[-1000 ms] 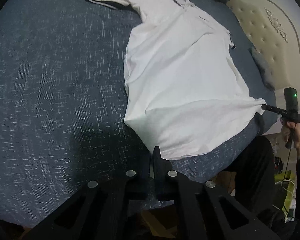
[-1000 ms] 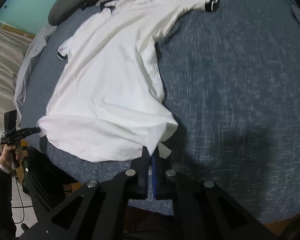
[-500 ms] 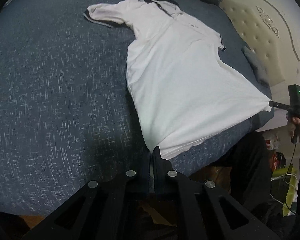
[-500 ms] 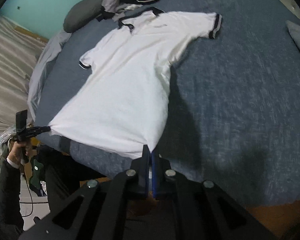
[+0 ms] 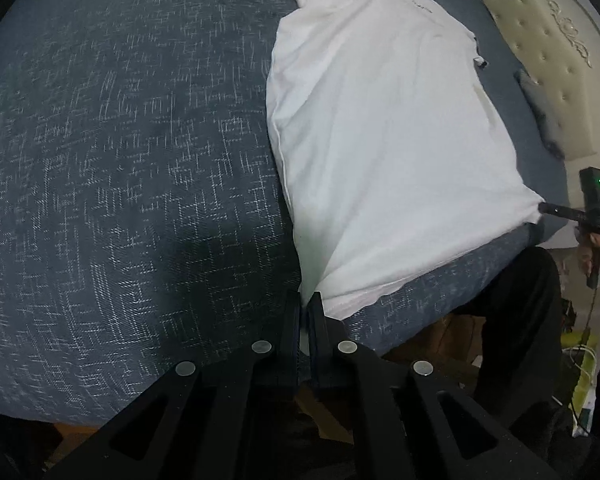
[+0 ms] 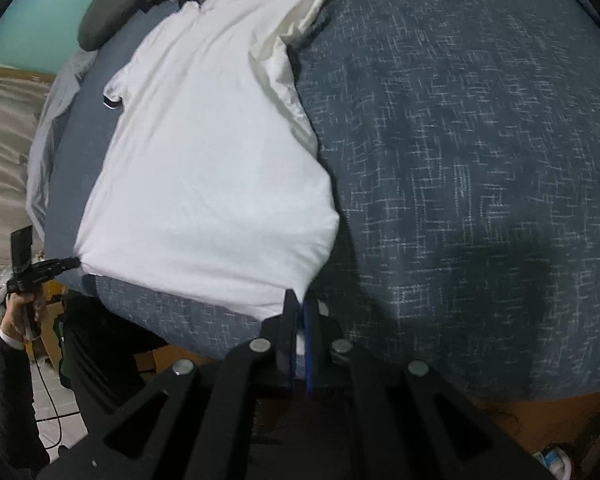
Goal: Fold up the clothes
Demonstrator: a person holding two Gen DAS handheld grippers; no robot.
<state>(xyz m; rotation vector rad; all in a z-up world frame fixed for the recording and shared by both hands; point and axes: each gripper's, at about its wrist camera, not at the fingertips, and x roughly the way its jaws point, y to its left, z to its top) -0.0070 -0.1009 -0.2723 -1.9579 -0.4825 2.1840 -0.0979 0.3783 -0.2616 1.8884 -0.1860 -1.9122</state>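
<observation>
— Where is our shirt (image 5: 380,128)?
— Flat near the bed (image 5: 120,160) edge; left tool (image 5: 305,312) pinches one hem corner, right tool (image 6: 299,312) loosens on the other.
— It is soft and light; we hold the corners.

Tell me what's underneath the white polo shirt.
The white polo shirt lies spread on a dark blue speckled bedspread, which shows all around it. Whatever lies directly beneath the shirt's body is covered, so only the bedspread can be confirmed.
</observation>
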